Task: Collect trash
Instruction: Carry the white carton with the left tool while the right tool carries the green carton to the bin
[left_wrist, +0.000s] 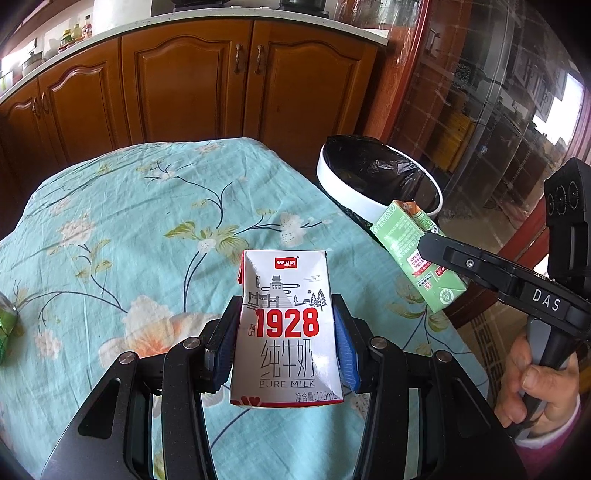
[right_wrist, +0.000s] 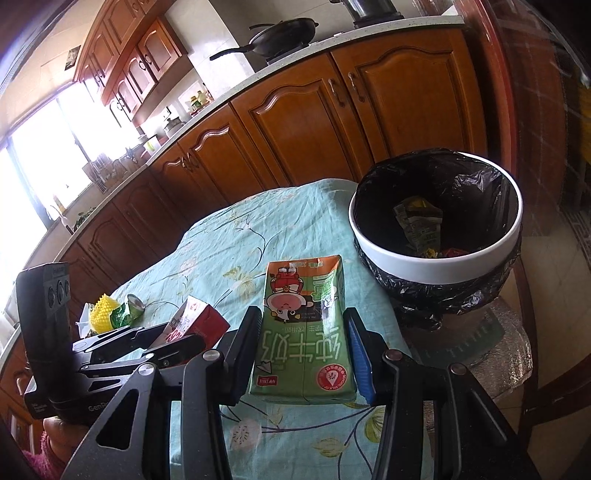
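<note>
left wrist view: the left hand-held gripper (left_wrist: 286, 332) is clamped on a white milk carton (left_wrist: 286, 325), its blue pads pressing the carton's two narrow sides and the carton's long axis running forward along the fingers. the carton is held above the surface (left_wrist: 110, 229), which is draped in a floral cloth. ahead and to the right of this hand-held gripper, just past the surface edge, stands the trash bin (left_wrist: 373, 206), white-rimmed with a black liner. the right hand-held gripper (left_wrist: 428, 243) sits between the two, holding a green milk carton (left_wrist: 410, 240) tilted toward the bin, so the right hand looks nearer to the drop.

right wrist view: the right hand-held gripper (right_wrist: 303, 343) is closed on the green milk carton (right_wrist: 304, 332), gripped by its long sides with the long axis pointing forward. the trash bin (right_wrist: 436, 258) lies ahead and to the right, near but not yet under the carton; a move forward and right would likely bring the carton over the rim. inside the bin lie a crumpled wrapper (right_wrist: 419, 221) and small scraps at the bottom. to the left, the left hand-held gripper (right_wrist: 173, 332) holds the white and red carton, and beyond it a yellow spiky item (right_wrist: 101, 310) and a green wrapper (right_wrist: 125, 314) remain on the cloth.
</note>
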